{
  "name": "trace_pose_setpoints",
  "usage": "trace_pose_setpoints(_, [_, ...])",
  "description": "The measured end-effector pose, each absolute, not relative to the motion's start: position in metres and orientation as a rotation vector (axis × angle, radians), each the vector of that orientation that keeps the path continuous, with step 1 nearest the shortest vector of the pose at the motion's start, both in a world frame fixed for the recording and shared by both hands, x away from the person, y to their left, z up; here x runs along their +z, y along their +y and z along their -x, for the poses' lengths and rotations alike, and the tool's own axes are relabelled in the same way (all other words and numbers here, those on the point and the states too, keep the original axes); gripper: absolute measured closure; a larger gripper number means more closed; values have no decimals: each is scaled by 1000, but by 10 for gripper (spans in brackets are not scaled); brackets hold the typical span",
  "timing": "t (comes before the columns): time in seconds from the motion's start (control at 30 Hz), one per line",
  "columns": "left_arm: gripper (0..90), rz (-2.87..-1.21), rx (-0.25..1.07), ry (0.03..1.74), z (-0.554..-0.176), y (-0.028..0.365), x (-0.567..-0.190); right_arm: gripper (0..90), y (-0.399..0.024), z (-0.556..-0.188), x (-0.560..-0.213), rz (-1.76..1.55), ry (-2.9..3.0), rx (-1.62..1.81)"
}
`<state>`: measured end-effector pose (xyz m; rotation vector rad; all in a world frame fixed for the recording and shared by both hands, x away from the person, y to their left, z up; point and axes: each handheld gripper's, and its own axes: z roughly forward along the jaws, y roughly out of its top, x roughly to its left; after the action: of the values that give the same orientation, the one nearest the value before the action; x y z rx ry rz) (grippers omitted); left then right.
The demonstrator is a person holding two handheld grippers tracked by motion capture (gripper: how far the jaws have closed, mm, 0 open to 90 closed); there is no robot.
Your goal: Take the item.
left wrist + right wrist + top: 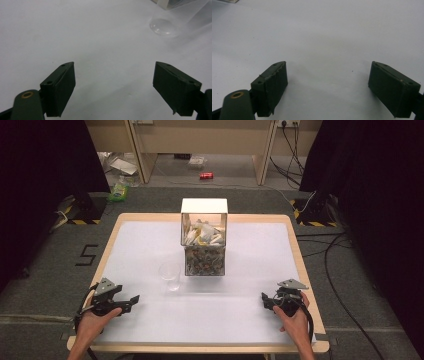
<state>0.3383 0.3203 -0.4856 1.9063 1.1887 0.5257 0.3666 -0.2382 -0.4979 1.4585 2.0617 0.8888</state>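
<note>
A clear plastic cup (170,275) stands upright on the white table (150,240), just left of a clear box (204,240) packed with small wrapped items. My left gripper (131,301) rests near the table's front left, held in a hand, jaws wide apart with nothing between them. In the left gripper view the cup's base (165,26) sits ahead and to the right of the gripper (113,87). My right gripper (265,300) lies at the front right, also held in a hand. Its jaws stand open over bare table in the right gripper view (328,88).
The box has a white lid (204,205) standing up at its back. Dark curtains flank the table. Cables (340,285) run on the floor to the right. A red can (206,175) and litter lie on the floor beyond the table.
</note>
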Motion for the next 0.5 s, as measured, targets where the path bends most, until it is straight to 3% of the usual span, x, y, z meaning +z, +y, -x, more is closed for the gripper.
trace_pose_setpoints(0.5, [188,-1821,467,1039,-333,300,-443,152,-239,-367,-498,-1446,2071,888])
